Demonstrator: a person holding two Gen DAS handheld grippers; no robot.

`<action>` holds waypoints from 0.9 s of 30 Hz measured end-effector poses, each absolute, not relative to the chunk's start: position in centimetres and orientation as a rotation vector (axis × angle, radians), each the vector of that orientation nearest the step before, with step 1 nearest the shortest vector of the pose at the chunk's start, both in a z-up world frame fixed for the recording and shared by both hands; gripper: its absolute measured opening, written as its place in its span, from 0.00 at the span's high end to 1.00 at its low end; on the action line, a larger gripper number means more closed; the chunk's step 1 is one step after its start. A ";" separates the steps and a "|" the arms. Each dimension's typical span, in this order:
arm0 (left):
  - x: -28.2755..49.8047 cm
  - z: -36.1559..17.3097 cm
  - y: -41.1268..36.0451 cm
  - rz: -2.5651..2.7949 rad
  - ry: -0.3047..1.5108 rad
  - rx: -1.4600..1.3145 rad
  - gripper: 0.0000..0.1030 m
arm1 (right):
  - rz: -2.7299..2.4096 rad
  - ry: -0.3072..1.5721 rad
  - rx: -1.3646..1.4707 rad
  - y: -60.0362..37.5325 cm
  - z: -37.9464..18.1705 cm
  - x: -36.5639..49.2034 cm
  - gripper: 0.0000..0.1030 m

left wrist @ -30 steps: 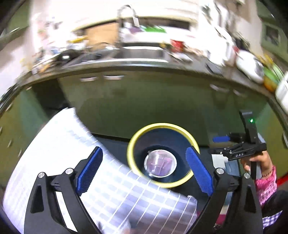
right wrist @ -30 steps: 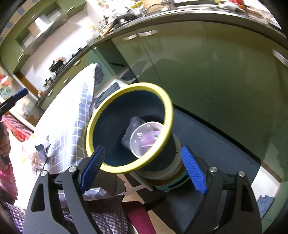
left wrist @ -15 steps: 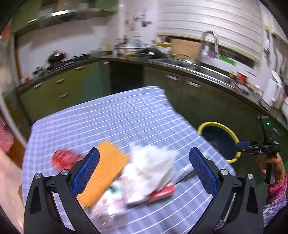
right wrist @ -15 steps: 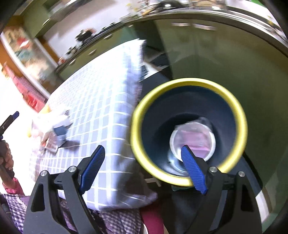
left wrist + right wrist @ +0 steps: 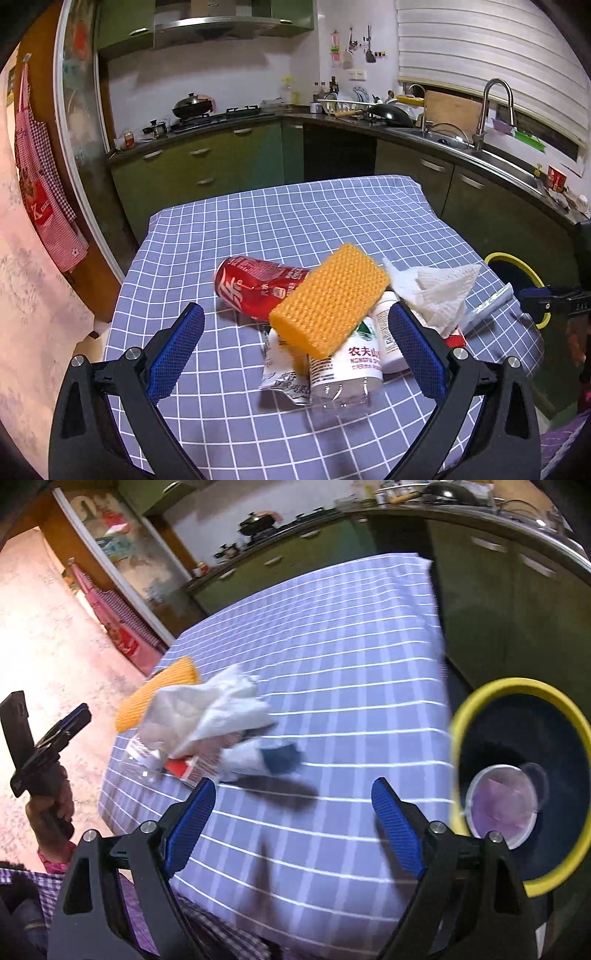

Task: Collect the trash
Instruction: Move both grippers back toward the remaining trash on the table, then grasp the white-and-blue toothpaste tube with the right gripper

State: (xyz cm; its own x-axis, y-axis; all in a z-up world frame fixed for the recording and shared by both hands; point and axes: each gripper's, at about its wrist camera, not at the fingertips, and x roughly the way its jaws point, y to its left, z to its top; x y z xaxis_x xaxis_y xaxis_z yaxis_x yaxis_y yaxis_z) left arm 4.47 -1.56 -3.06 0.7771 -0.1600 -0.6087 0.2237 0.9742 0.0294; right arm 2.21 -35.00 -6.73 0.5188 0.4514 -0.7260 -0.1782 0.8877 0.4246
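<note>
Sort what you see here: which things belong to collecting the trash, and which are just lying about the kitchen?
Job:
crushed red drink can
clear plastic water bottle
crumpled white paper tissue
yellow-rimmed dark bin

Lying about:
orange knobbly sponge (perhaps)
black wok
steel tap
red checked apron

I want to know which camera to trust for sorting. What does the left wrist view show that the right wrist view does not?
Only the left wrist view shows the red can and the water bottle. Only the right wrist view shows the clear cup inside the bin. Both show the orange sponge, the white tissue, the checked tablecloth and the yellow-rimmed bin.
</note>
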 end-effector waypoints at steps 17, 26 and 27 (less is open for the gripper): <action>4.8 -4.0 -1.0 -0.191 0.667 0.095 0.05 | 0.446 1.022 0.376 -31.0 -9.2 6.0 0.50; 4.9 -4.4 -1.2 -0.192 0.674 0.099 0.05 | 0.457 0.981 0.382 -30.8 -8.3 5.3 0.70; 4.9 -4.4 -1.2 -0.191 0.674 0.099 0.05 | 0.457 0.978 0.382 -30.9 -8.2 5.3 0.70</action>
